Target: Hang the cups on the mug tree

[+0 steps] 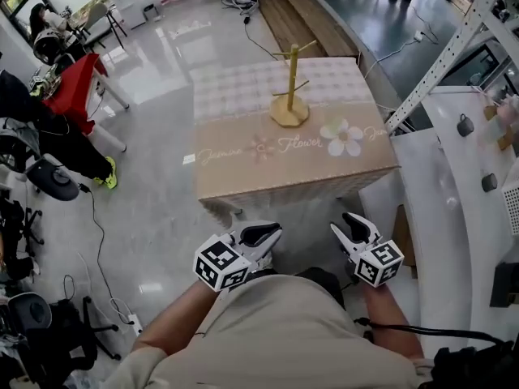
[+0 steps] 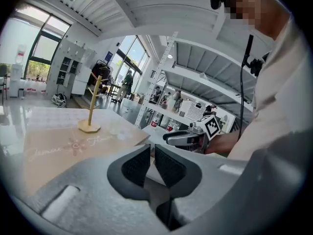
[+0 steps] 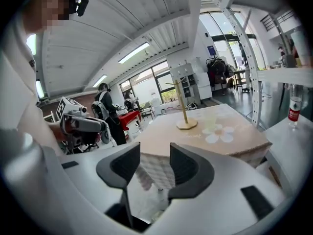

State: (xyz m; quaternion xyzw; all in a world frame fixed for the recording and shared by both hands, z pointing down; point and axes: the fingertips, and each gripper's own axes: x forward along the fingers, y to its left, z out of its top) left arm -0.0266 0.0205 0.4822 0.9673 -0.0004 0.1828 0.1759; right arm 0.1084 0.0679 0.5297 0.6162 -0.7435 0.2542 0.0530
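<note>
The wooden mug tree (image 1: 290, 87) stands upright with bare pegs on the far part of a beige, flower-printed table (image 1: 243, 164). It also shows in the gripper views, as the mug tree (image 2: 91, 112) and the mug tree (image 3: 185, 109). What may be a faint clear cup (image 3: 211, 121) stands near the flower print. Two small dark cup-like things (image 1: 464, 125) sit on the white counter at the right. Both grippers are low, close to my body and well short of the table. My left gripper (image 1: 259, 235) (image 2: 152, 151) has its pads almost together and holds nothing. My right gripper (image 1: 353, 227) (image 3: 155, 151) is open and empty.
A white counter (image 1: 438, 217) and a slanted metal rack post (image 1: 442, 63) flank the table's right side. A red-covered stand (image 1: 77, 83), office chairs (image 1: 49, 177) and floor cables (image 1: 97, 250) lie to the left. A person (image 3: 105, 111) is by the red stand.
</note>
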